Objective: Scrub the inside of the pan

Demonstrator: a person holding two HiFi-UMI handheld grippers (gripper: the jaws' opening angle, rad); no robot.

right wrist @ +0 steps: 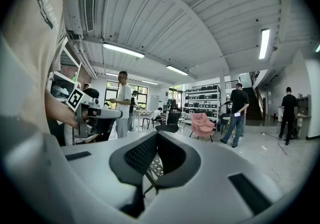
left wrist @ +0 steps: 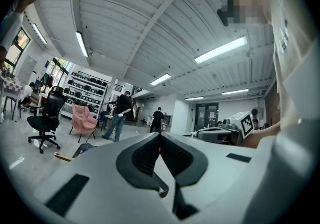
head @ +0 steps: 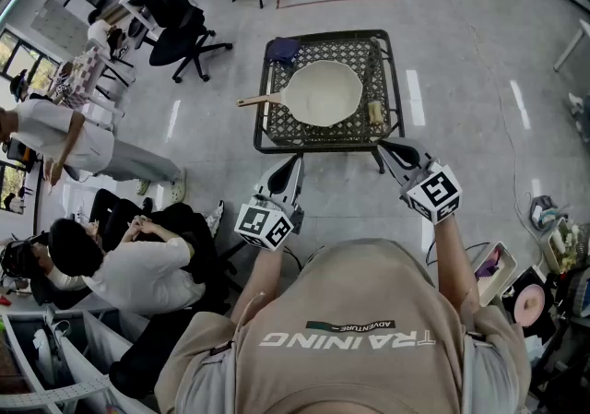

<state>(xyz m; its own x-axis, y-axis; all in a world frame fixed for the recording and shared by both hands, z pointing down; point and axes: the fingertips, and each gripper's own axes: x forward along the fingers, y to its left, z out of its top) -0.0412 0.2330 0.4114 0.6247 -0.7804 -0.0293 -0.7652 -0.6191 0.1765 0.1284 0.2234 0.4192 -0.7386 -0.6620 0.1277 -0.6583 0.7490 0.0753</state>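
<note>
Head view: pan (head: 323, 92) sits on wire table (head: 397, 94) ahead of both grippers, untouched. Scrubber (head: 375, 112) lies nearest right gripper (head: 384, 147), likely first pickup.
Left gripper view: left gripper (left wrist: 160, 135) jaws together, empty.
Right gripper view: jaws pressed together, nothing held, waiting short of table.

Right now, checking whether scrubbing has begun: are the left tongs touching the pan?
Apart. Head view shows the left tongs short of the table, the pan farther in on its mesh.
</note>
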